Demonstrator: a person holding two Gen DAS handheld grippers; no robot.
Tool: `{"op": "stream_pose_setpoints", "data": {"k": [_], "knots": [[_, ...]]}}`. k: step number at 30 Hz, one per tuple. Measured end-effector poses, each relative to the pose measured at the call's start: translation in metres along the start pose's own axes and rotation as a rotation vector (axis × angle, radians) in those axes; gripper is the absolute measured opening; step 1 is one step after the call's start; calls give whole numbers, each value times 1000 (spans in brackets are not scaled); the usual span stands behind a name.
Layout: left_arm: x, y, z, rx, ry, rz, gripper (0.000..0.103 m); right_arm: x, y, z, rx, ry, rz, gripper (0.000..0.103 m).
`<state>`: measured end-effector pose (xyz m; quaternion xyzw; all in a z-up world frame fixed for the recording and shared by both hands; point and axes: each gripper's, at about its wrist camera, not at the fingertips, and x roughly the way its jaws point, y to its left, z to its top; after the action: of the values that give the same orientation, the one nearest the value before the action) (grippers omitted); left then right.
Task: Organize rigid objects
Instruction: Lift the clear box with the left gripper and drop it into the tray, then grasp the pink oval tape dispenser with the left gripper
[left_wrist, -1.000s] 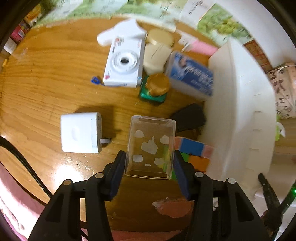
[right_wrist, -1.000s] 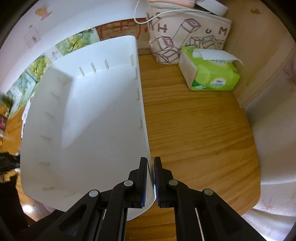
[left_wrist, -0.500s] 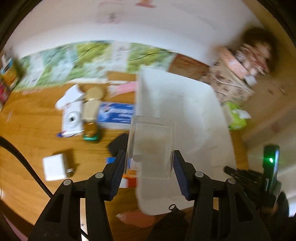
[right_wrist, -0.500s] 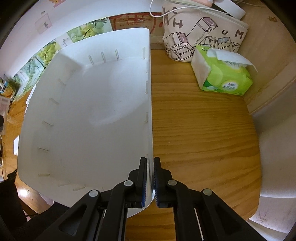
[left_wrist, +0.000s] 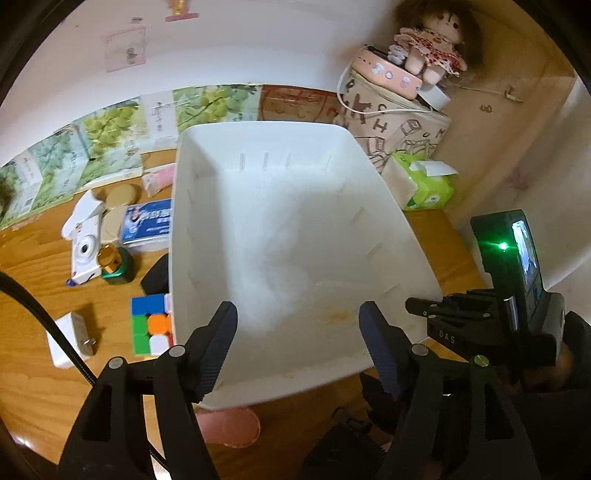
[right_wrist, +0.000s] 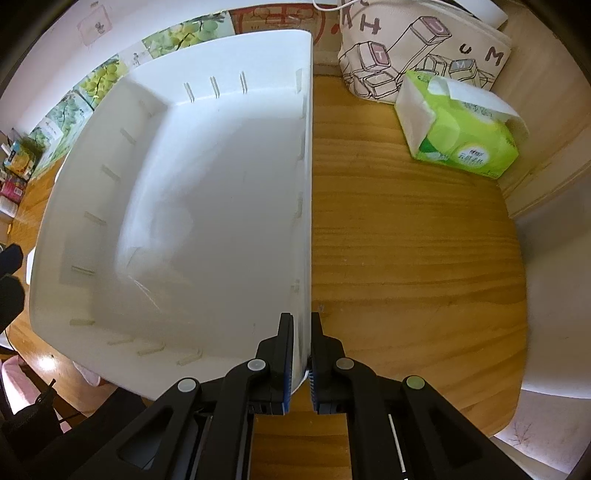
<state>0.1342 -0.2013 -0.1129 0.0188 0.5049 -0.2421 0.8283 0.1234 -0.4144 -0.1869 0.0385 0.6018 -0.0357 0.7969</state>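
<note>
lettering "das" on right gripper (left_wrist: 436, 314); tote (right_wrist: 424, 48) shows "h", "u", "m".

White plastic bin (left_wrist: 295, 229) on the table (left_wrist: 33, 369), open top, slotted inner walls. A blurred clear box (left_wrist: 273, 280) is inside near the front-left. Left of the bin: colour cube (left_wrist: 149, 323) touching its wall, dark item (left_wrist: 157, 273) behind it, green jar with gold lid (left_wrist: 114, 264), white camera (left_wrist: 86, 254), blue-white box (left_wrist: 147, 225), white adapter (left_wrist: 70, 343) near the front.
</note>
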Motion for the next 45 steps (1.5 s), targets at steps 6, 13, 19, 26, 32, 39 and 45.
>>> {"op": "stream_pose_setpoints", "data": {"k": [6,13,19,26,32,39,45], "knots": [[-15,14,-18,-71,-16,89,72,2,-4,0,1,-9,19,6],[-26,54,-40,-248,8,187,72,0,-6,-3,5,-15,11,6],[-22,88,-71,-411,67,213,72,0,-5,-4,5,-24,15,6],[-13,103,-92,-490,138,198,80,-2,-4,-4,3,-21,5,6],[5,95,-100,-450,209,134,89,-3,-1,-2,2,-14,-8,6],[37,78,-104,-389,320,110,89,-2,3,-2,-2,-6,-22,6],[55,70,-108,-363,375,142,89,-3,6,0,-5,3,-30,7]]}}
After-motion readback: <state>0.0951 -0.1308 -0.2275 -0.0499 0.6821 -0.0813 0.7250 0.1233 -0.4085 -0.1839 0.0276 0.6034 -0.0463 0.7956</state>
